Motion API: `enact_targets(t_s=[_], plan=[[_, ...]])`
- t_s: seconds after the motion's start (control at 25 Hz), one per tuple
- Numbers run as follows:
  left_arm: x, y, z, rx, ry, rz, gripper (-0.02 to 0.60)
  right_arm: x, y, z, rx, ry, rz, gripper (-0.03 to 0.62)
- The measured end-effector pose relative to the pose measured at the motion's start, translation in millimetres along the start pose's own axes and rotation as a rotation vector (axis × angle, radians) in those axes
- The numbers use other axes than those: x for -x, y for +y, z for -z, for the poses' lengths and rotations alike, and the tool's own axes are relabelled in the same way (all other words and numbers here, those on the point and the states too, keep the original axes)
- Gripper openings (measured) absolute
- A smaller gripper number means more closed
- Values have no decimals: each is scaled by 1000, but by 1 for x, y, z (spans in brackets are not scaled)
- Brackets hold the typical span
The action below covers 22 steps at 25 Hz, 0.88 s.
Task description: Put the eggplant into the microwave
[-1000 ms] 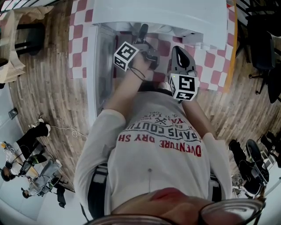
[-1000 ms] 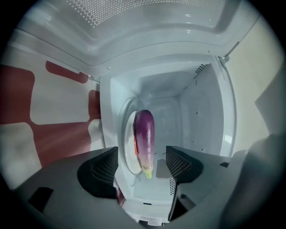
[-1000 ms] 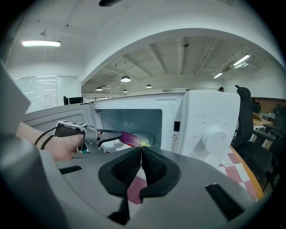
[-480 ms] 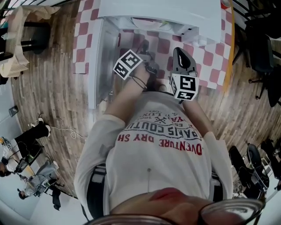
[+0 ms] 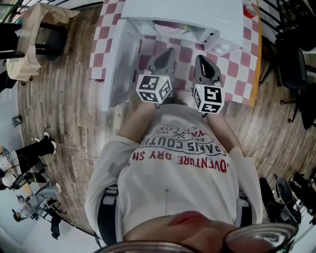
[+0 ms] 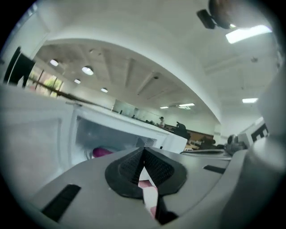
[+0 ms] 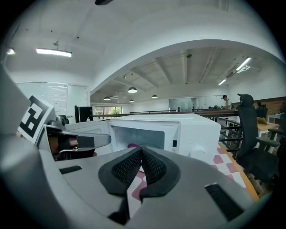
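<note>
The white microwave (image 5: pixel 183 11) stands on the checked table with its door (image 5: pixel 114 64) swung open to the left. Inside the cavity lies the purple eggplant (image 6: pixel 102 152), which the right gripper view also shows as a purple eggplant (image 7: pixel 132 146) on the oven floor. My left gripper (image 5: pixel 166 57) hangs in front of the opening, clear of the eggplant, its jaws (image 6: pixel 143 155) shut on nothing. Beside it, my right gripper (image 5: pixel 203 63) points at the microwave's control side, also shut and empty (image 7: pixel 141 153). The left gripper (image 7: pixel 76 142) appears at that view's left edge.
A red-and-white checked cloth (image 5: pixel 232 69) covers the table, with an orange edge (image 5: pixel 256 74) on the right. Black office chairs (image 5: pixel 296 54) stand to the right on the wooden floor (image 5: pixel 64 108). People stand far off at the lower left (image 5: pixel 29 158).
My left gripper drew back out of the microwave opening, rose and rolled, so its marker cube now faces the head camera. The right gripper lifted slightly.
</note>
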State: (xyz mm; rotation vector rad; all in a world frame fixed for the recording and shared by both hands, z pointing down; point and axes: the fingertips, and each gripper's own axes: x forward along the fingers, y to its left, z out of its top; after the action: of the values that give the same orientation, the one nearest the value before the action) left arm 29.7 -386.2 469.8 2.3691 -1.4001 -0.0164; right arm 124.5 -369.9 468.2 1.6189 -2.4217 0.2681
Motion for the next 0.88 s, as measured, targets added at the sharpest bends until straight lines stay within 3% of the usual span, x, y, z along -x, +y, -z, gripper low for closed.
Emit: enact_targets(t_s=[0.08, 0.16, 0.32, 0.4, 0.88], plan=[[7, -14, -13, -164, -27, 9, 25, 4, 3, -5, 4, -16, -12, 25], [13, -26, -23, -281, -52, 15, 25, 8, 6, -8, 15, -26, -22, 25], [25, -42, -34, -398, -83, 15, 25, 15, 10, -14, 39, -40, -34, 25], [30, -44, -39, -415, -99, 10, 25, 17, 12, -17, 41, -48, -39, 25], [34, -42, -57, -328, -140, -6, 25, 22, 17, -28, 82, -73, -42, 25]])
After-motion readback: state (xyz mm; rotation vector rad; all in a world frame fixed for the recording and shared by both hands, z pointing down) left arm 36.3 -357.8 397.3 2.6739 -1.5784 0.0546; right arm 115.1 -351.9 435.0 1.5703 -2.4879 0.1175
